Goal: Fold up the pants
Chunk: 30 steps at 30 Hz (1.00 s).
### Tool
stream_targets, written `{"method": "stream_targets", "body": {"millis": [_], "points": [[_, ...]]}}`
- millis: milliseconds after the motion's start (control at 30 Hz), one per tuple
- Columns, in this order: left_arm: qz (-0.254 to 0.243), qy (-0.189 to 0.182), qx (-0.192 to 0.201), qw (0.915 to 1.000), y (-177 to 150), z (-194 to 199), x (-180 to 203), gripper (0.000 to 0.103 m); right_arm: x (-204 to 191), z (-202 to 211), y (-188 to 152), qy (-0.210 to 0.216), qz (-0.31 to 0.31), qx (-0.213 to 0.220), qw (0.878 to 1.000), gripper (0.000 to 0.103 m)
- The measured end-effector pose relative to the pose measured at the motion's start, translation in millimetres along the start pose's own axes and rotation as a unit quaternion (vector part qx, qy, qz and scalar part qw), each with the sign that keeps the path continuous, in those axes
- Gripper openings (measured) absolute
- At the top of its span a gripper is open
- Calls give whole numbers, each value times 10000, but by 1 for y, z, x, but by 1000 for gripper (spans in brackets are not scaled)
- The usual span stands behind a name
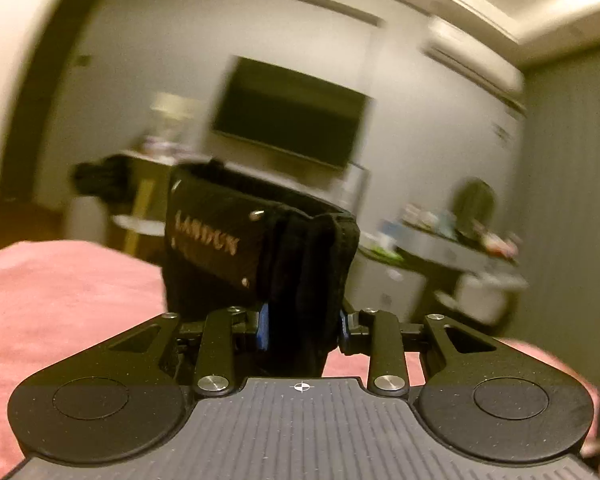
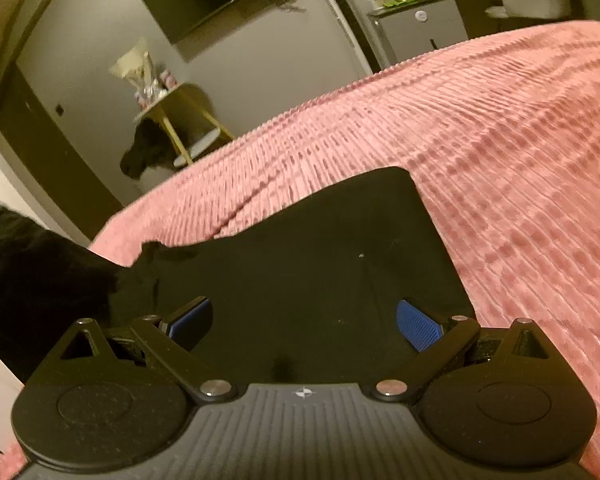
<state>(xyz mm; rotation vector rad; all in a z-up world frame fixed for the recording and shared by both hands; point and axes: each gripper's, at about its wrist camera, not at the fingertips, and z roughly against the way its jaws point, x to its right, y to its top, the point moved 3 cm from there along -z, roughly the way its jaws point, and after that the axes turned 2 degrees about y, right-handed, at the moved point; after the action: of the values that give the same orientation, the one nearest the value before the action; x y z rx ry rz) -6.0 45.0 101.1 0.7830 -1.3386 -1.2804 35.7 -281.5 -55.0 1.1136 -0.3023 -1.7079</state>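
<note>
The black pants point(image 2: 320, 256) lie on a pink ribbed bedspread point(image 2: 480, 152). In the left wrist view my left gripper point(image 1: 302, 326) is shut on a bunched part of the pants point(image 1: 260, 240), the waistband with a leather "LANDUN" patch, lifted above the bed. In the right wrist view my right gripper point(image 2: 304, 322) is open, its blue pads point(image 2: 418, 326) spread wide just above the flat black fabric. More of the pants rises at the left edge point(image 2: 28, 264) of that view.
The pink bedspread point(image 1: 60, 300) fills the lower left wrist view. A wall TV point(image 1: 292, 120), a small side table point(image 2: 180, 120) with items, and a cluttered desk point(image 1: 452, 248) stand beyond the bed.
</note>
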Motion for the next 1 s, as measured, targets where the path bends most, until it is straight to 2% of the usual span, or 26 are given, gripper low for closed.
{"method": "stream_targets", "body": {"millis": [100, 167, 233, 267, 367, 400, 433, 500, 533, 600, 667, 700, 800, 867, 1000], "points": [[-385, -450, -292, 9978, -22, -11, 49, 35, 6, 6, 2, 131, -217, 55, 9997, 99], [-539, -656, -589, 9946, -40, -21, 75, 41, 8, 9, 2, 193, -325, 66, 9993, 99], [-786, -824, -987, 9886, -62, -31, 96, 75, 10, 10, 2, 253, -401, 56, 9989, 99], [-891, -814, -1157, 9859, -72, -33, 104, 80, 11, 10, 2, 274, -421, 44, 9987, 99], [-895, -778, -1198, 9857, -89, -27, 108, 90, 11, 10, 2, 360, -421, -8, 9985, 99], [-758, -681, -1214, 9873, -89, -26, 103, 96, 11, 9, 1, 387, -407, -29, 9984, 99], [-567, -502, -1199, 9899, -88, -26, 91, 97, 11, 7, 1, 421, -392, -58, 9983, 99], [-67, 16, -1165, 9932, -83, -32, 57, 98, 10, 4, 1, 497, -424, -156, 9977, 99], [249, 387, -1186, 9919, -83, -35, 37, 99, 10, 2, 1, 569, -443, -206, 9972, 99], [930, 1146, -1318, 9802, -89, -39, -2, 99, 8, -2, 1, 716, -482, -328, 9957, 98], [1617, 1532, -1455, 9640, -99, -45, -39, 99, 7, -8, 1, 887, -588, -483, 9932, 97], [1815, 1579, -1534, 9584, -105, -47, -49, 99, 8, -12, 1, 918, -659, -571, 9920, 96], [2129, 1709, -2005, 9409, -121, -59, -67, 99, 13, -26, 3, 868, -919, -823, 9886, 84], [2122, 1579, -2139, 9404, -127, -62, -70, 99, 16, -34, 6, 867, -1047, -923, 9864, 78], [2144, 1489, -2388, 9353, -140, -66, -74, 99, 21, -54, 17, 1033, -1316, -1150, 9792, 78]]}}
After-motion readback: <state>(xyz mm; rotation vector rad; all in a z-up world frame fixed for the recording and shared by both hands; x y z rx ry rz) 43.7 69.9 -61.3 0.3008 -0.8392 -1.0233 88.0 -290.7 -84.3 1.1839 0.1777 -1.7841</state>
